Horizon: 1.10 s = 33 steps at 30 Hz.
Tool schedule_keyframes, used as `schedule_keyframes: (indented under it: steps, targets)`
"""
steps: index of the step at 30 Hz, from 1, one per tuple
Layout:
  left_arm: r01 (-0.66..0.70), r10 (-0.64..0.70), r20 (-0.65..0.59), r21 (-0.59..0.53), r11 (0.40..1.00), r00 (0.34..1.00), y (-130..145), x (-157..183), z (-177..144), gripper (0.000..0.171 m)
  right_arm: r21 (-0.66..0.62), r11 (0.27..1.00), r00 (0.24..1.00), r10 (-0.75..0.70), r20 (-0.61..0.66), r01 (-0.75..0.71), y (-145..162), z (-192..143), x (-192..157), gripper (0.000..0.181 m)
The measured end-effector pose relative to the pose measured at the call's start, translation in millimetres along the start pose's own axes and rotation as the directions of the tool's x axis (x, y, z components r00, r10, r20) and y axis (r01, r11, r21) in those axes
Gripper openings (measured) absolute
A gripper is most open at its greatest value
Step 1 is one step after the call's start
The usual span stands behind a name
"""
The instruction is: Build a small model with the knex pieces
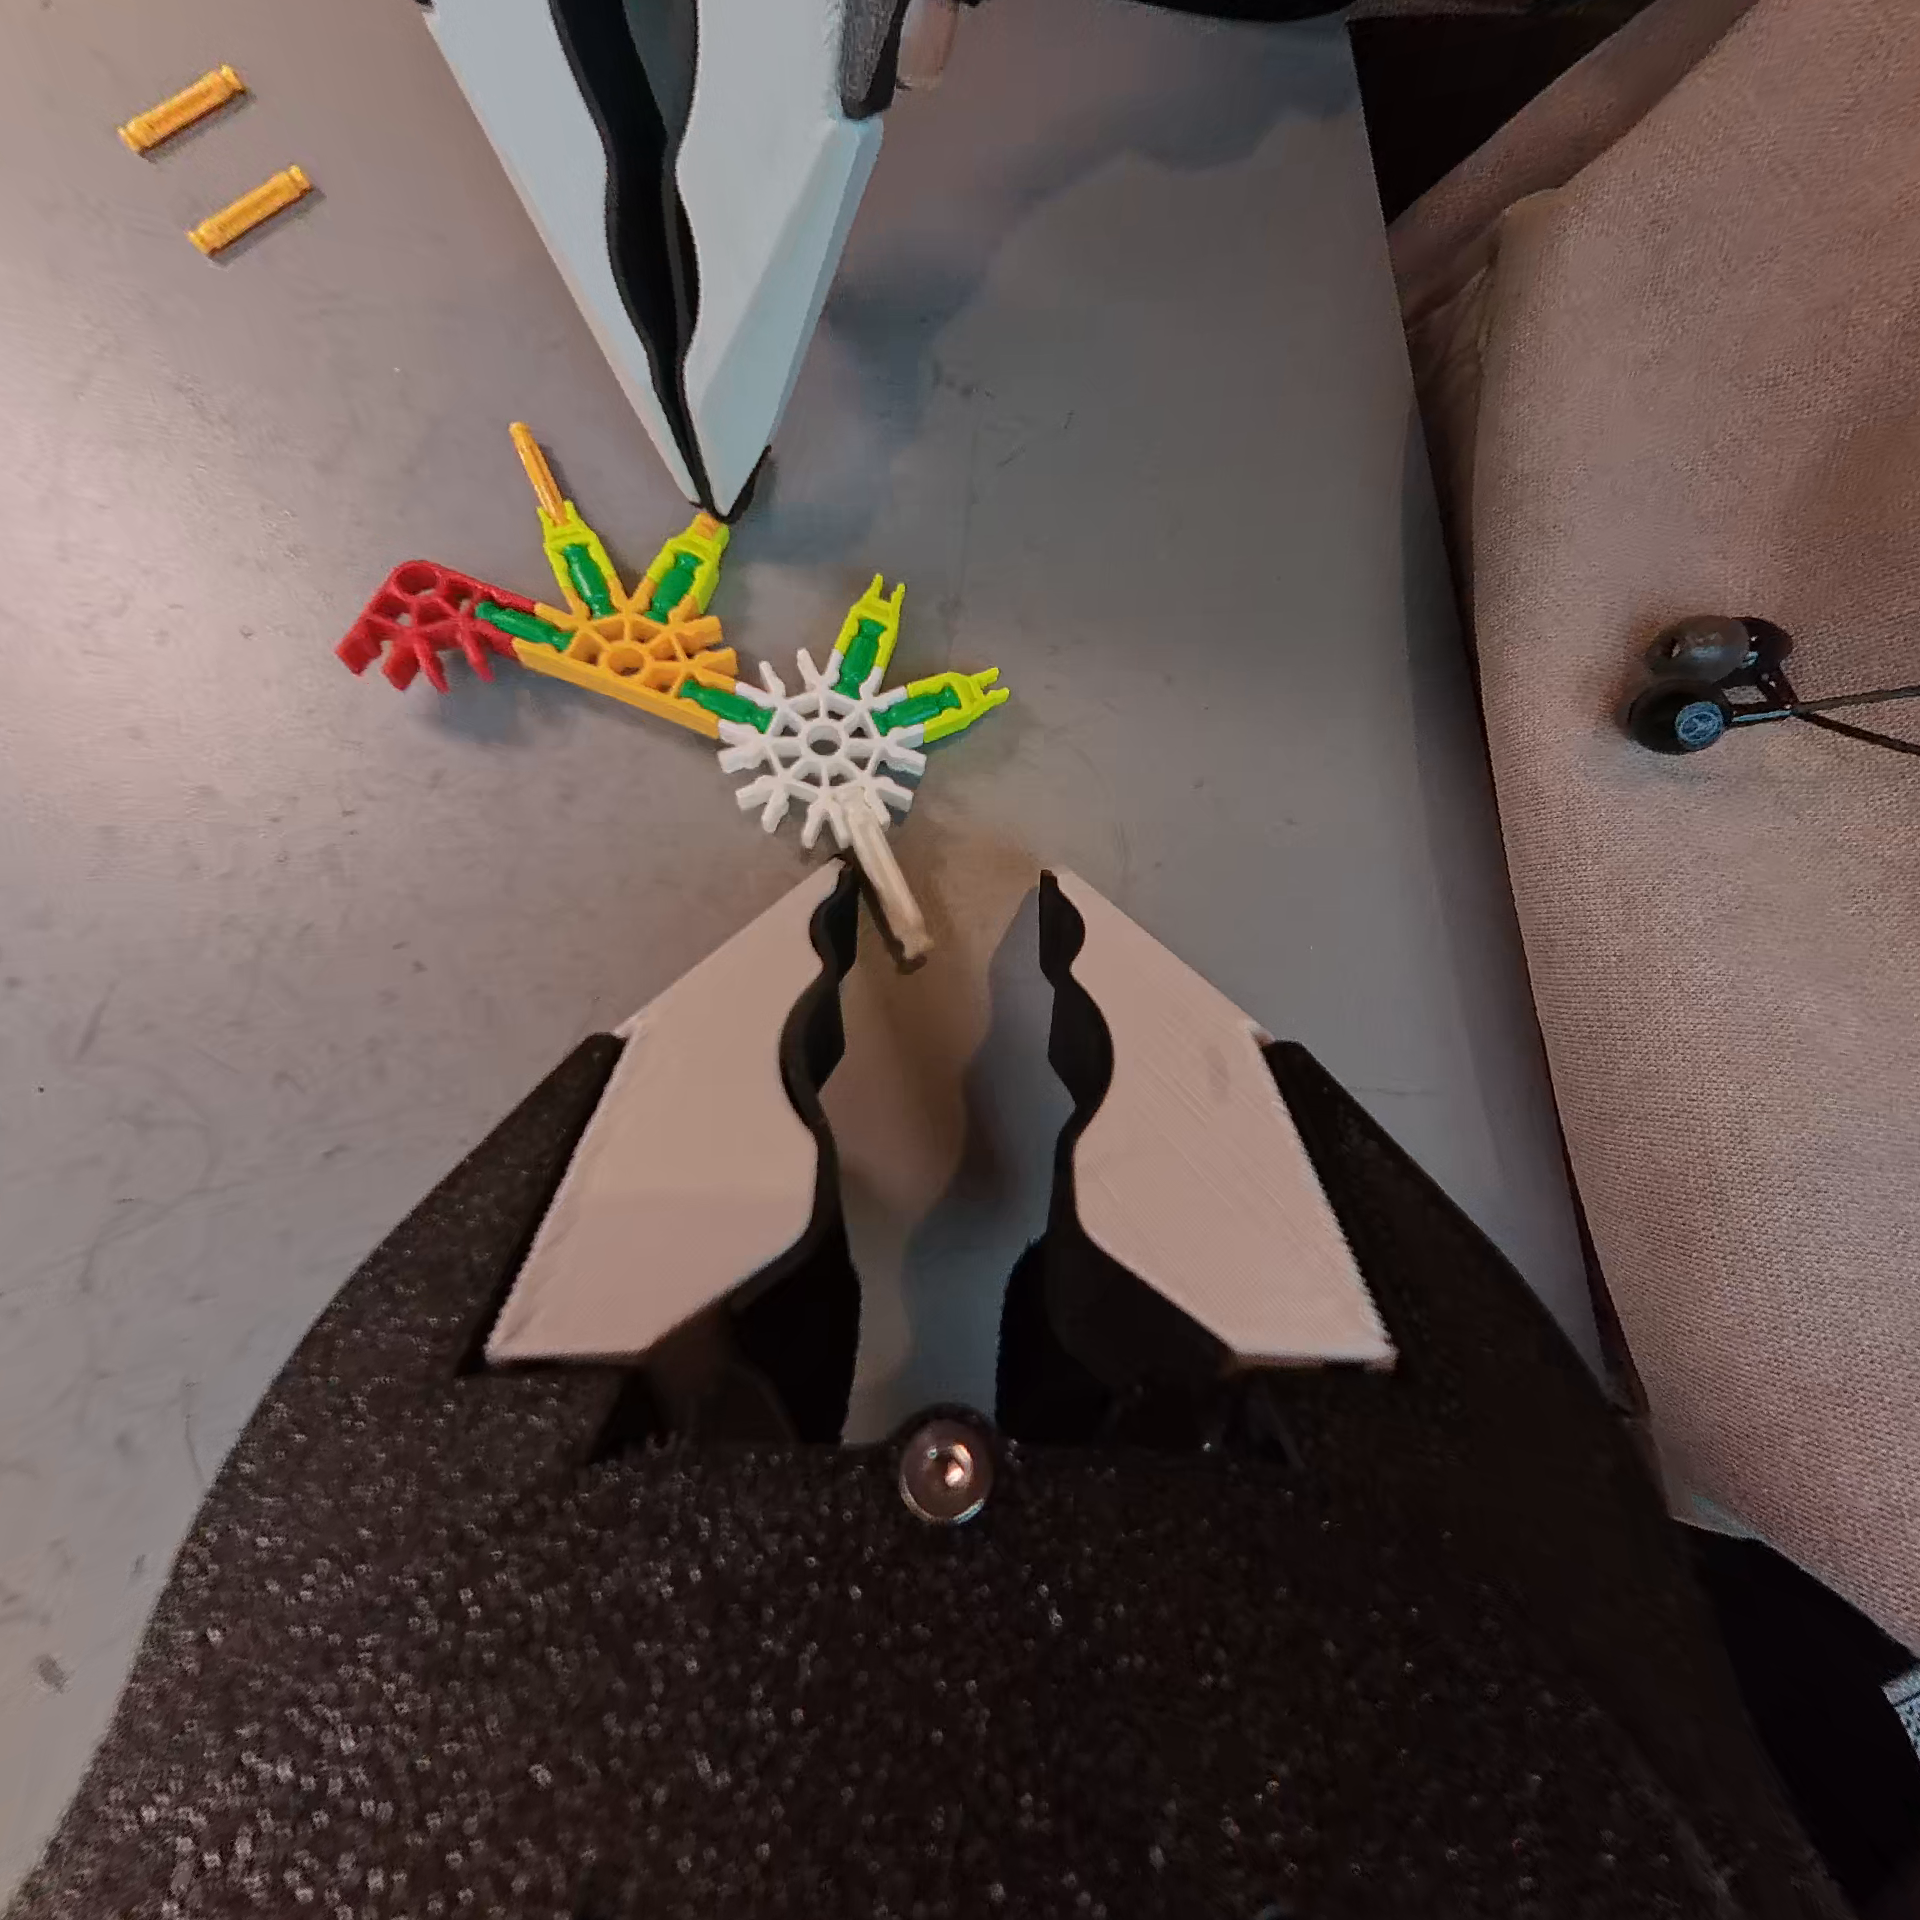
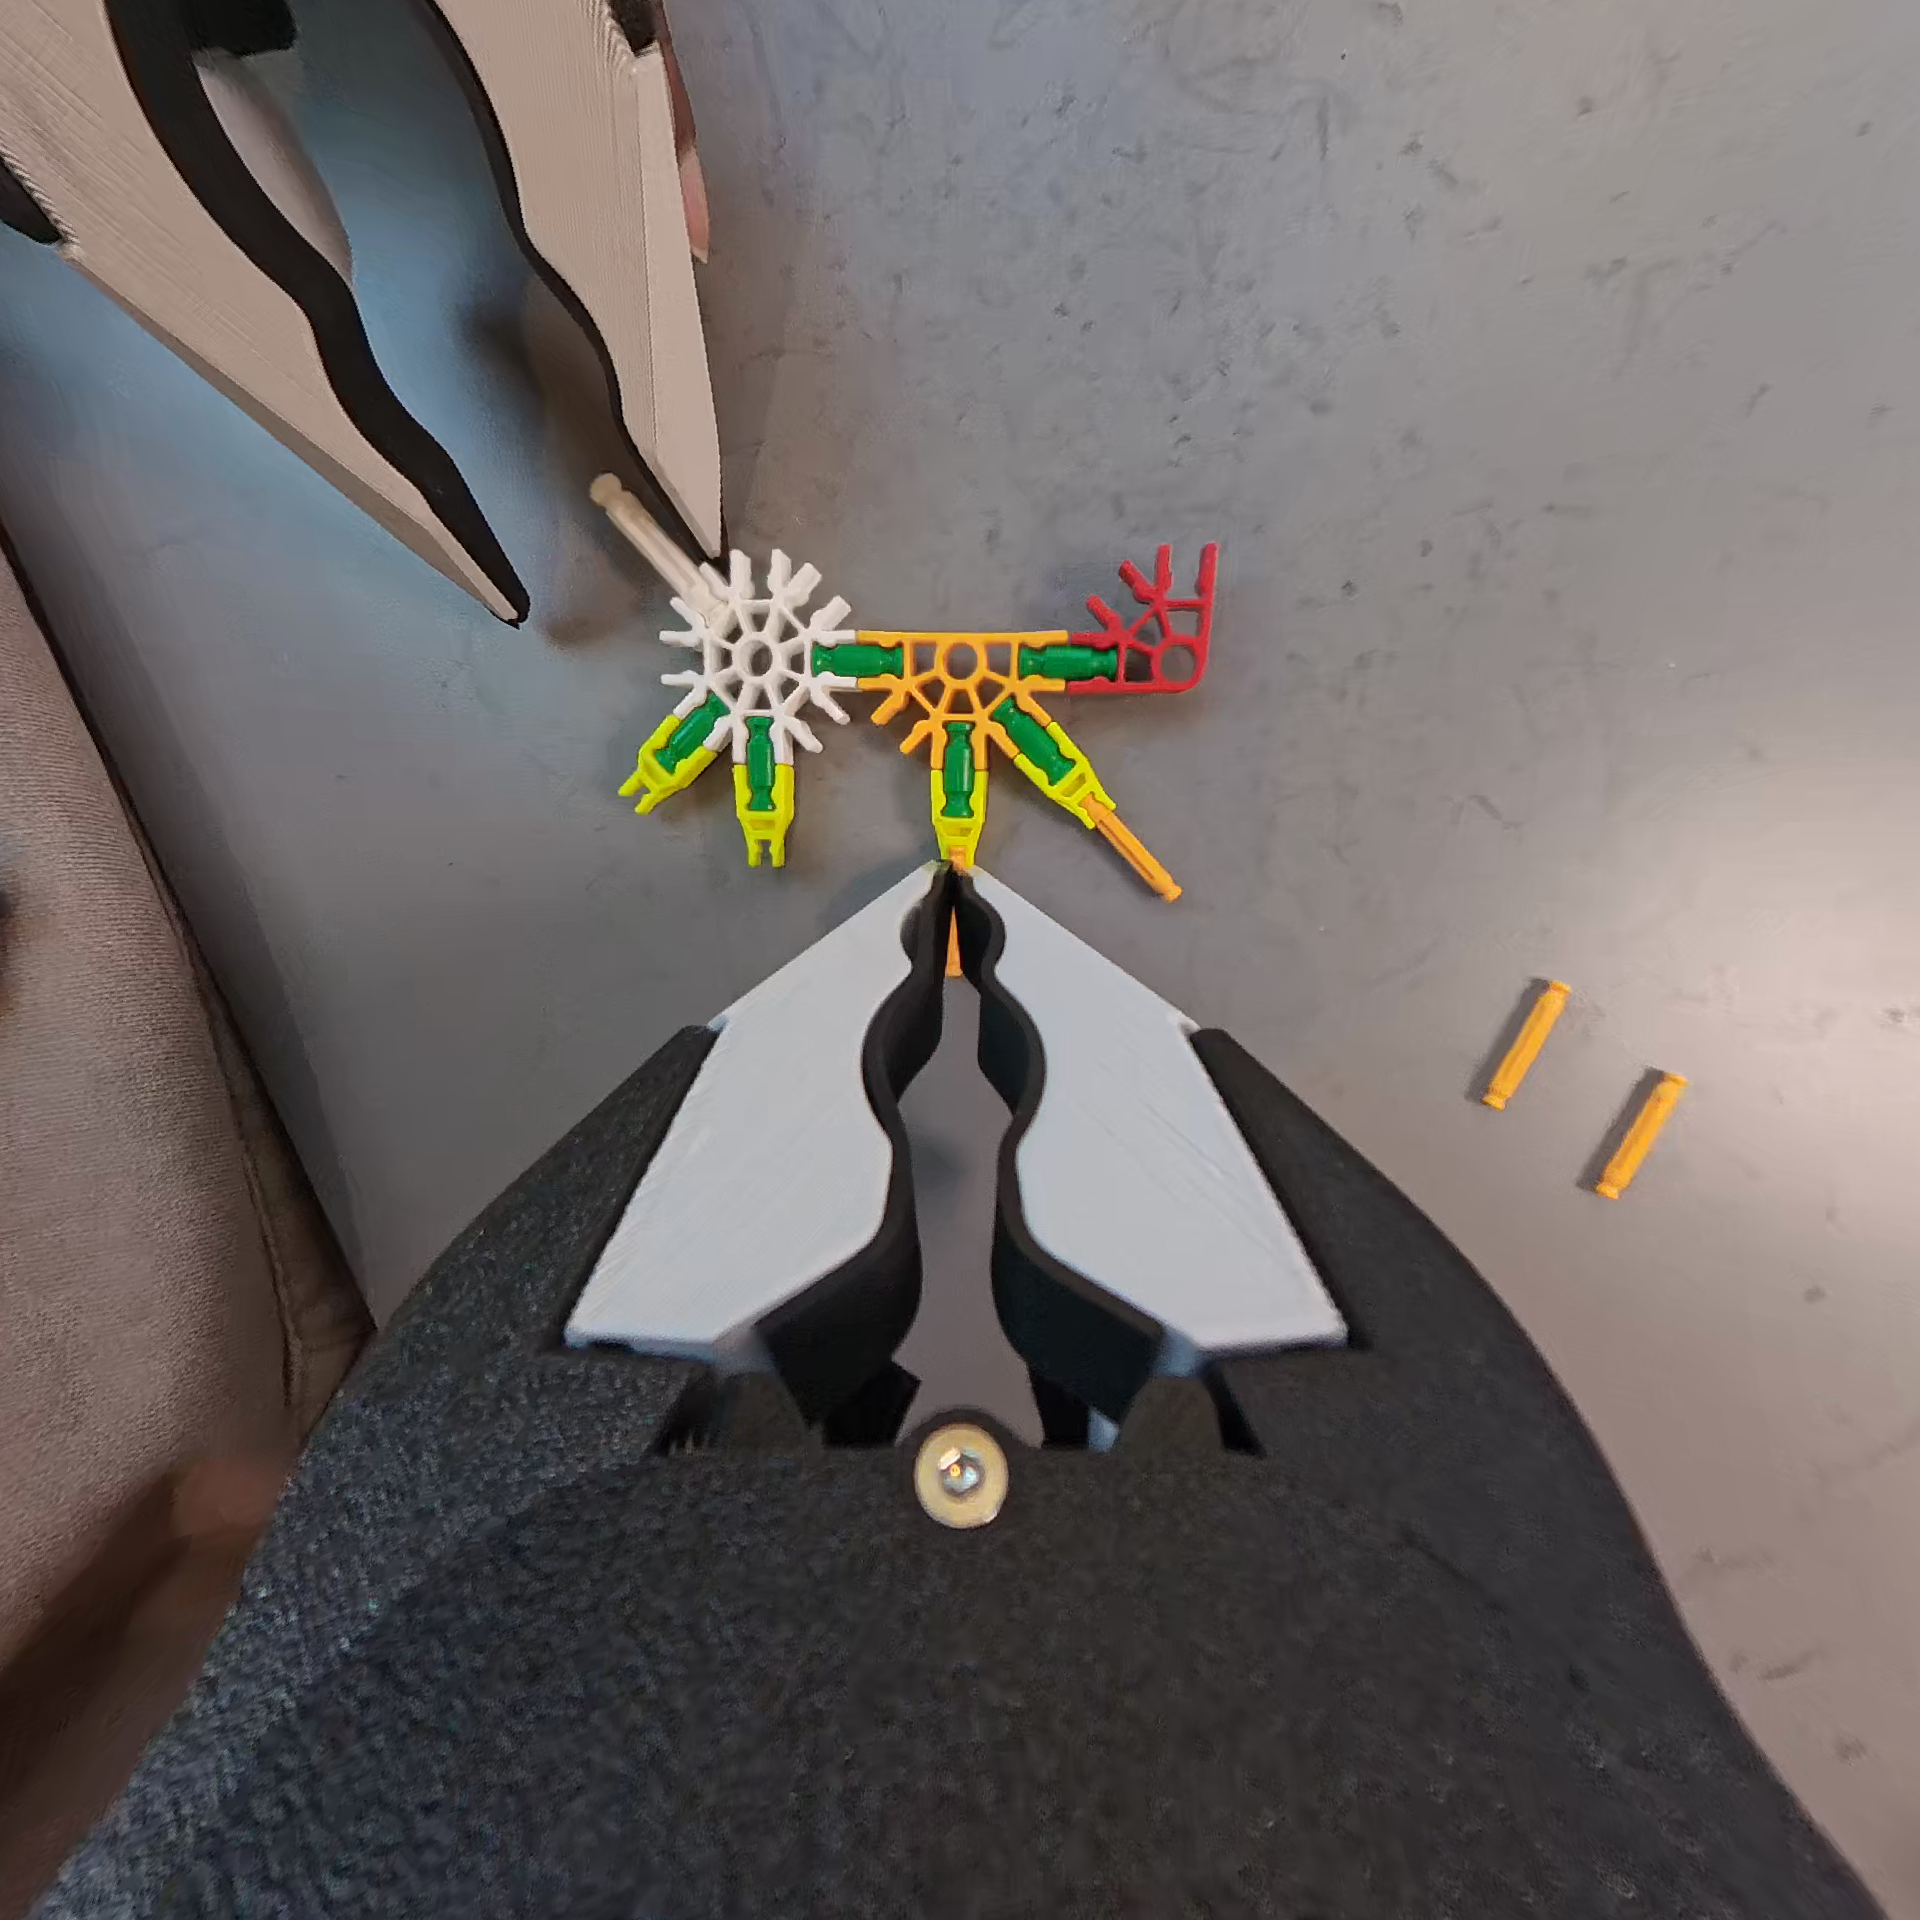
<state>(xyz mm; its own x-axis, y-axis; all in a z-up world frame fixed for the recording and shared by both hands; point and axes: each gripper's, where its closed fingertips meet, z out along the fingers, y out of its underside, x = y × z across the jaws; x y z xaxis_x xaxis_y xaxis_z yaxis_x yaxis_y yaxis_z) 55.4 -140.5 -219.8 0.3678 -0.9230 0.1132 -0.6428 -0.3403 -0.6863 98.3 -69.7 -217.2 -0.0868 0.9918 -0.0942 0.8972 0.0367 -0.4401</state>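
- My right gripper [image 2: 951, 873]: fingers pinched together on a short orange rod [image 2: 953, 951]. The rod's far end sits in a yellow-green clip [image 2: 958, 831], just above frame centre in the right wrist view.
- My left gripper [image 1: 943, 878]: jaws apart, holding nothing. A cream rod [image 1: 888, 904] lies at the tip of its frame-left finger; touching or just beside, can't tell.
- Cream rod plugs into the white snowflake connector [image 1: 821, 743].
- Toy assembly lies flat mid-frame in both views: the white connector, an orange half-round connector [image 1: 634, 655] and a red corner connector [image 1: 416, 623], joined by green rods.
- A second orange rod [image 2: 1132, 847] is already seated in the neighbouring clip.
- Two loose orange rods [image 1: 182, 109] lie upper left in the left wrist view, well apart from the assembly.
- Surface: scuffed grey tabletop [image 1: 208, 1039].
- Right edge of the left wrist view: beige cushion [image 1: 1714, 1039] with black earphones [image 1: 1704, 691] on it.
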Motion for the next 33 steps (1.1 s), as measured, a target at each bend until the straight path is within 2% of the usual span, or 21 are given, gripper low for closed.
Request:
schedule_keyframes:
  steps: [4,9,15,22,25,30,33]
  targets:
    - [0.008,-0.008,0.029,0.002,1.000,1.000,0,-5,1,0.024,-0.041,0.999,1.000,-0.015,0.005,0.015,0,1,0,0.000]
    - [0.021,-0.022,0.054,0.004,1.000,0.998,0,-10,1,0.015,-0.160,0.984,0.997,-0.077,0.008,0.077,-3,4,-2,0.000]
    - [0.026,-0.026,0.051,0.006,1.000,0.998,0,-10,1,0.014,-0.316,0.929,0.981,-0.195,0.022,0.192,-3,5,-1,0.000]
    - [0.040,-0.040,0.036,0.012,0.999,0.999,0,-10,0,0.014,-0.381,0.880,0.956,-0.290,0.043,0.284,-4,6,-2,0.000]
    - [0.042,-0.042,0.034,0.012,0.999,0.999,0,-10,0,0.014,-0.329,0.912,0.969,-0.244,0.042,0.244,-4,6,-1,0.000]
    - [0.038,-0.038,0.037,0.011,0.999,0.999,0,-10,0,0.015,-0.109,0.986,0.992,-0.128,0.006,0.128,-11,-2,1,0.004]
    - [0.045,-0.046,0.026,0.014,0.999,0.999,0,-9,0,0.016,0.027,0.997,0.996,-0.076,0.043,0.075,-21,-13,-15,0.004]
